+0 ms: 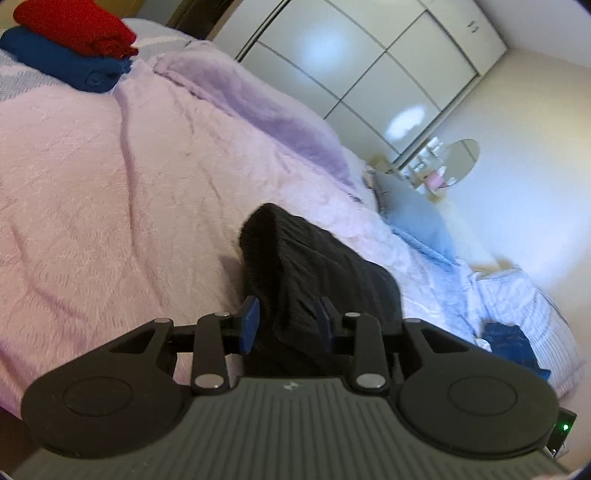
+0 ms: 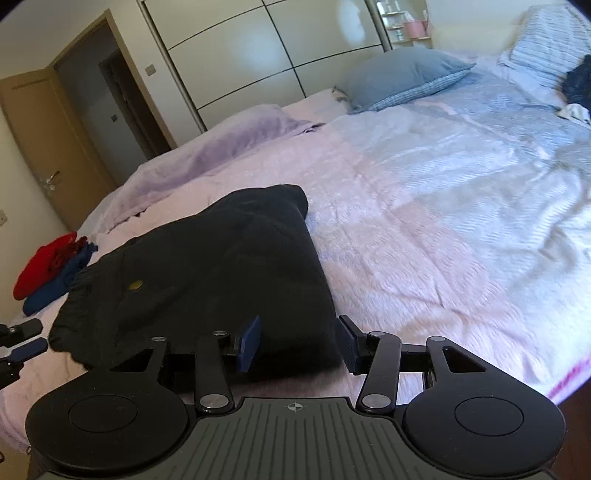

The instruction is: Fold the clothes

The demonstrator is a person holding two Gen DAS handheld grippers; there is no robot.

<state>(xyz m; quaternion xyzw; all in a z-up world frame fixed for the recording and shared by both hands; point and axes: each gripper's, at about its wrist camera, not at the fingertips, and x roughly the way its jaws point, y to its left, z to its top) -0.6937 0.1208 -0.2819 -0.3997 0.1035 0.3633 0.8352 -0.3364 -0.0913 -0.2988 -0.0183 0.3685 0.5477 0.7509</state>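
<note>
A black knitted garment lies folded on the pink bedspread. My right gripper is open, its blue pads either side of the garment's near right corner. My left gripper is about half open at the garment's left end, with a hump of the black knit between its fingers and touching both pads. The right wrist view shows the left gripper's fingers at the far left edge, beside the garment's ruffled end.
A folded red garment sits on a folded blue one further along the bed. A grey pillow, a striped pillow and dark clothes lie at the head. White wardrobe doors and a wooden door stand beyond.
</note>
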